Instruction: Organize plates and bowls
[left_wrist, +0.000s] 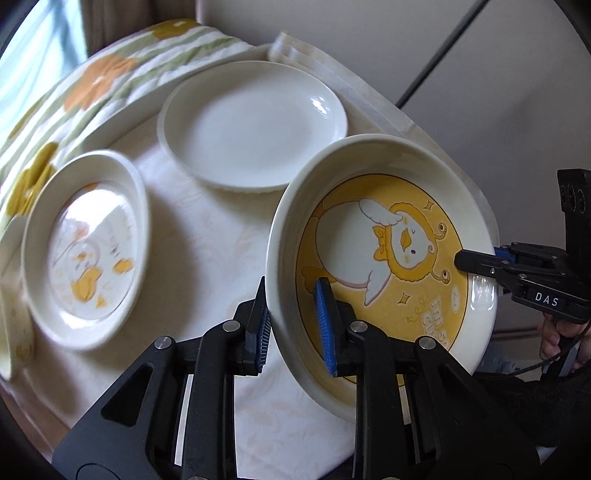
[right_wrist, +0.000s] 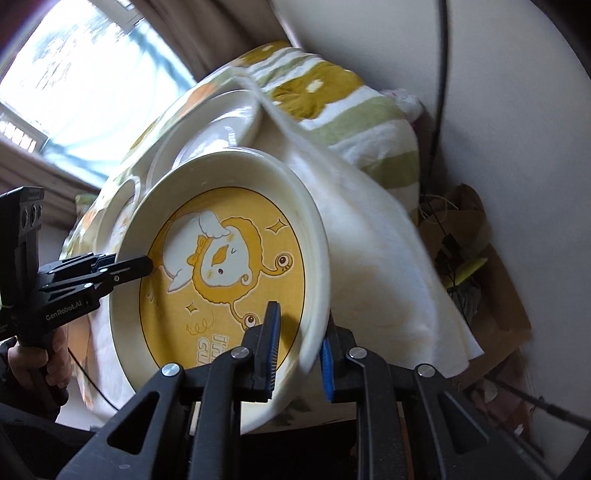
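A deep white dish with a yellow cartoon duck print (left_wrist: 388, 258) (right_wrist: 229, 266) hangs tilted above the table, held by both grippers on opposite sides. My left gripper (left_wrist: 293, 306) (right_wrist: 135, 267) is shut on its near rim, one pad inside and one outside the wall. My right gripper (right_wrist: 301, 332) (left_wrist: 476, 260) is shut on the opposite rim in the same way. A plain white plate (left_wrist: 255, 125) (right_wrist: 225, 125) lies on the cloth behind it. A second duck-print dish (left_wrist: 85, 251) rests at the left.
A cream tablecloth (left_wrist: 207, 236) (right_wrist: 373, 251) covers the table and hangs over its edge. A flowered green-striped blanket (left_wrist: 92, 81) (right_wrist: 332, 103) lies along the far side. A brown paper bag (right_wrist: 484, 280) sits low at the right by the wall. A hand (left_wrist: 554, 339) grips the right gripper's handle.
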